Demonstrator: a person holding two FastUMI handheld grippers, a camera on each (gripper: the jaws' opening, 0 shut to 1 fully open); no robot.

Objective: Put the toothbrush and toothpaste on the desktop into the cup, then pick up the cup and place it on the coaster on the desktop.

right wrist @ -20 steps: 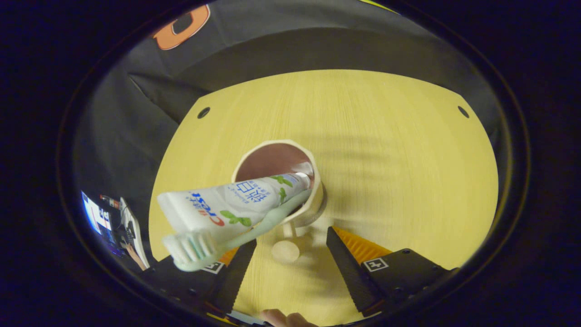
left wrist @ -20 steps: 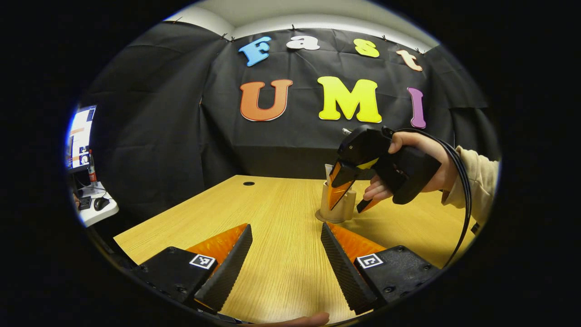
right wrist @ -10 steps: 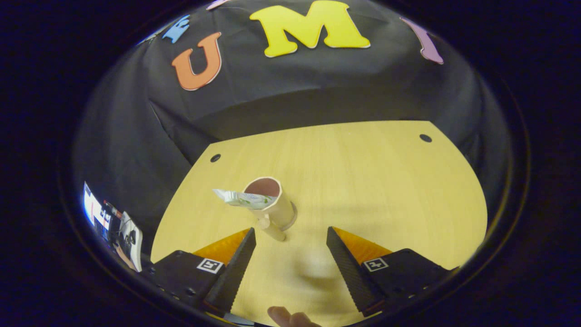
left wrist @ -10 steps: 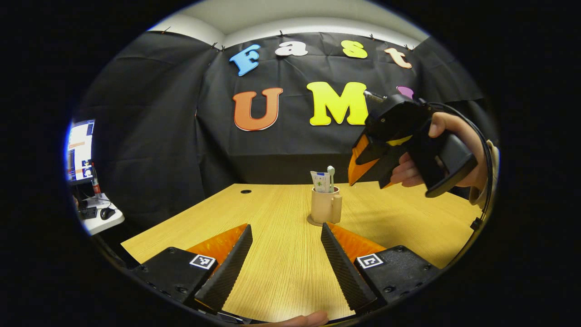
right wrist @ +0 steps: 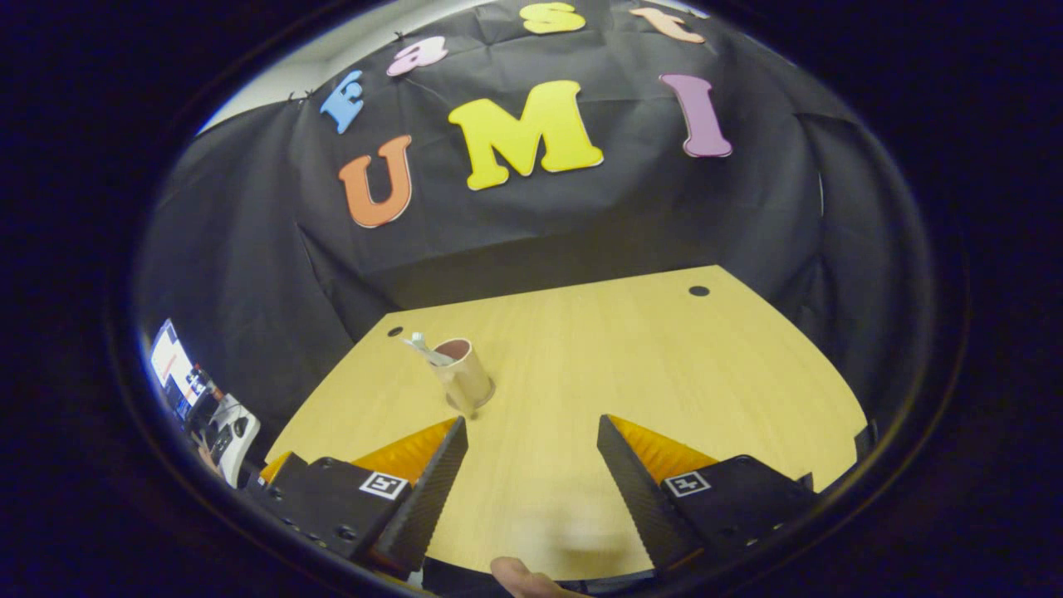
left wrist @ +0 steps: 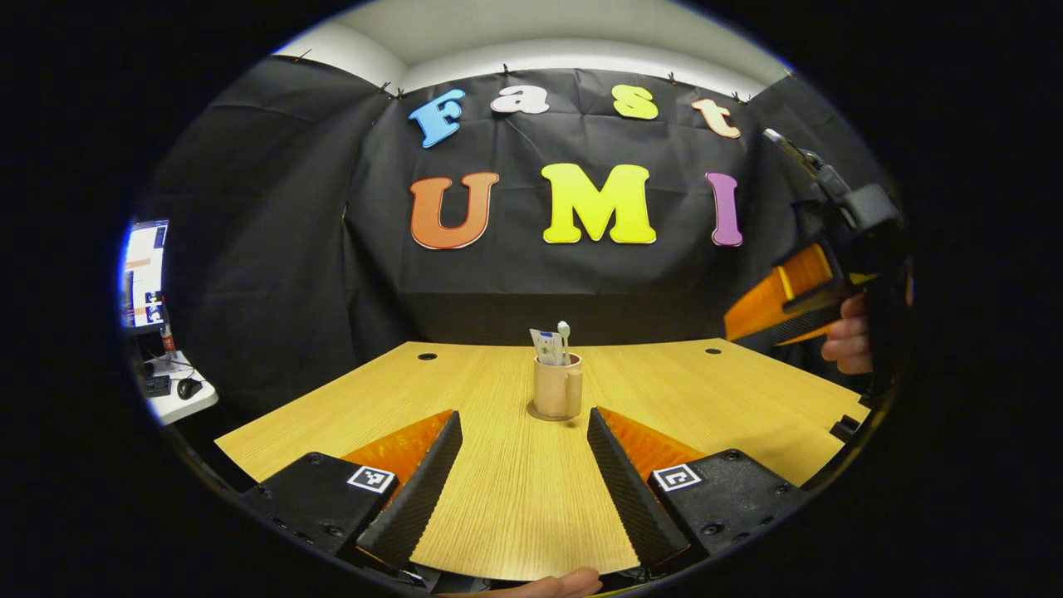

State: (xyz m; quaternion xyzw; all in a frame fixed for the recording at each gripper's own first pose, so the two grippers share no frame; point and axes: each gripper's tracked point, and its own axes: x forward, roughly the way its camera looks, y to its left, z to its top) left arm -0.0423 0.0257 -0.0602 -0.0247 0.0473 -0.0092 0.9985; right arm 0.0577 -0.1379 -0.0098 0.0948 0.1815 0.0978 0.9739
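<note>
Place: recording booth | black cloth wall (left wrist: 274, 249) | wooden desk (left wrist: 498, 490) | computer monitor (left wrist: 143, 264) on side table

- Left gripper view: low at the worktop's (left wrist: 498, 498) near edge, facing level toward the cup (left wrist: 557, 386) at 12 o'clock.
- Right gripper view: higher, tilted down; shares worktop (right wrist: 631, 365) and cup (right wrist: 462, 375), at 10 o'clock.
</note>
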